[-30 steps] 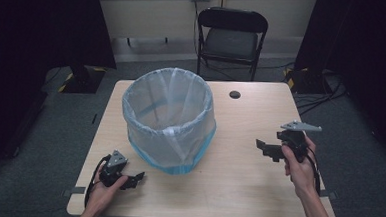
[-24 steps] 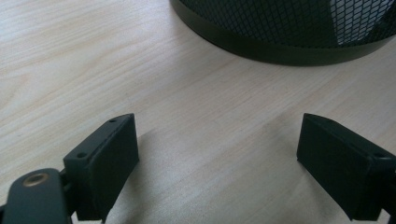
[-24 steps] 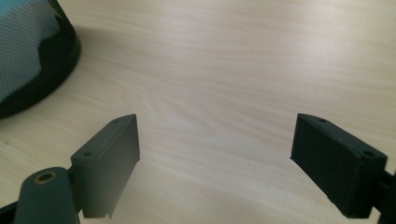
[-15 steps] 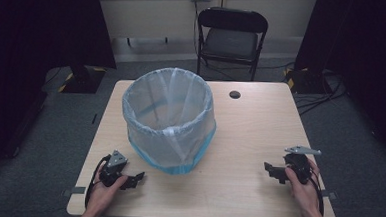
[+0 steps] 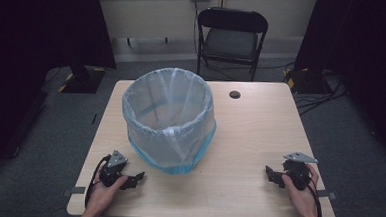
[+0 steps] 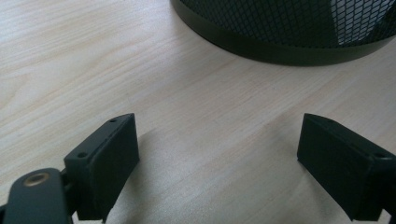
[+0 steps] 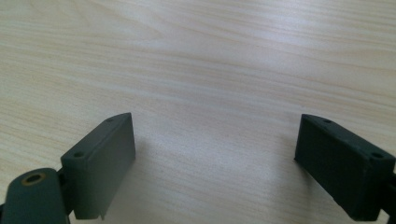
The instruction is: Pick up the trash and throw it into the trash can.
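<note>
Wooden table (image 5: pixel 249 141): both hands low w/ left gripper (image 5: pixel 136 177) & right gripper (image 5: pixel 270 173) jaws spread, empty

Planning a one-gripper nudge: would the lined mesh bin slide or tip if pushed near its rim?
The bin looks light: open mesh wall, thin bag, apparently empty. Tall on a flat base, it would probably tip; pushed low, slide on the smooth table.

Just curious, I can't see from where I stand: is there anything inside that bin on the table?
The mesh wastebasket holds a translucent liner bag folded over its rim. Through the opening, bare liner shows and no rubbish. The near wall hides part of the bottom, so something small there cannot be ruled out.
</note>
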The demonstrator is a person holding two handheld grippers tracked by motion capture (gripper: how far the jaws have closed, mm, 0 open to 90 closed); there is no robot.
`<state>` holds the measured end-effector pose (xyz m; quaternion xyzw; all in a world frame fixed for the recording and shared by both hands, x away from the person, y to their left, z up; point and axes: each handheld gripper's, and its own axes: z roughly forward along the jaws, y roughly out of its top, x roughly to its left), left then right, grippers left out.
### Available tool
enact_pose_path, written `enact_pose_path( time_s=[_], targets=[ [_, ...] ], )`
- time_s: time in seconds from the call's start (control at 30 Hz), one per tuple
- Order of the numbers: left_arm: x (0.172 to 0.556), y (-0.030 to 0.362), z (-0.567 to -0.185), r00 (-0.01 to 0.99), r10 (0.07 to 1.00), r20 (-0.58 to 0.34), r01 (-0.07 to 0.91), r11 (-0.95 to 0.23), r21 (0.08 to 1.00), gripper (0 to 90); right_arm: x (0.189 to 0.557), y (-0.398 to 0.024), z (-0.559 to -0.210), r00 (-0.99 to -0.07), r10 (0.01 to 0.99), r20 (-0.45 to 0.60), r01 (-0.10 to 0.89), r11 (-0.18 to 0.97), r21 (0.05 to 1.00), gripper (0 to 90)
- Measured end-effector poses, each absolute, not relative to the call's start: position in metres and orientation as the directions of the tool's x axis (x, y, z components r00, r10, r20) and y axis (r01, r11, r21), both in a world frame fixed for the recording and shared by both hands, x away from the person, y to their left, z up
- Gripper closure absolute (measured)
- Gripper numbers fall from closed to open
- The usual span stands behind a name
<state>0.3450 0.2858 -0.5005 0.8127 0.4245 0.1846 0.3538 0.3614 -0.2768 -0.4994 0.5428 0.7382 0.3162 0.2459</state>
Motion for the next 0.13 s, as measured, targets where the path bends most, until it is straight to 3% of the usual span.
enact_pose_path(
  time_s=[0.13],
  targets=[
    [0.3453, 0.2861, -0.5004, 0.575, 0.818, 0.0, 0.558, -0.391, 0.732, 12.1, 0.3614, -0.2768, -0.4994, -0.29, 0.957, -0.02, 0.646, 0.211, 0.734, 11.3]
  ],
)
